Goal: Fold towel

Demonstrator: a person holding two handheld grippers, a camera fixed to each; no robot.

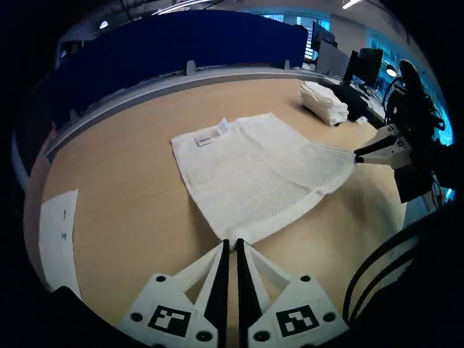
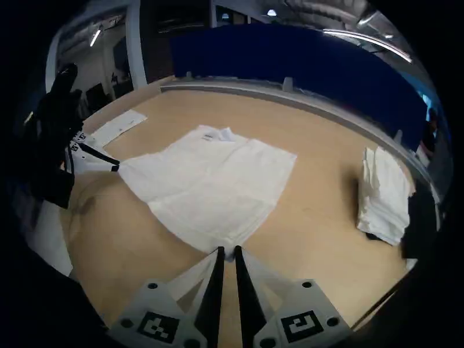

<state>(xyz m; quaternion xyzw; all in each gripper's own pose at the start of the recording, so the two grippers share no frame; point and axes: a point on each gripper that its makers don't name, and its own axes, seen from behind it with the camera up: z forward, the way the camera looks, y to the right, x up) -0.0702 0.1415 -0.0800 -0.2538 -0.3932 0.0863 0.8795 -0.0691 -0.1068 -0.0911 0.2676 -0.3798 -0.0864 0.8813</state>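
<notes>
The left hand-held gripper (image 1: 232, 243) and right hand-held gripper (image 2: 227, 250) each clench a near corner of the towel (image 1: 249, 168), whose flat body stretches straight ahead toward its far edge.

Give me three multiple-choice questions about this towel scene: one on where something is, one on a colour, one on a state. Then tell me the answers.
1. Where is the stack of folded towels relative to the spread towel?
A. on top of it
B. beside it on the table, apart
C. under it

2. What colour is the partition behind the table?
A. blue
B. red
C. yellow

3. How is the spread towel held?
A. untouched
B. by one corner
C. by two corners, one per gripper

Answers:
1 B: bare wood lies between them.
2 A: it is deep blue.
3 C: the left gripper and right gripper each pinch a corner.
</notes>
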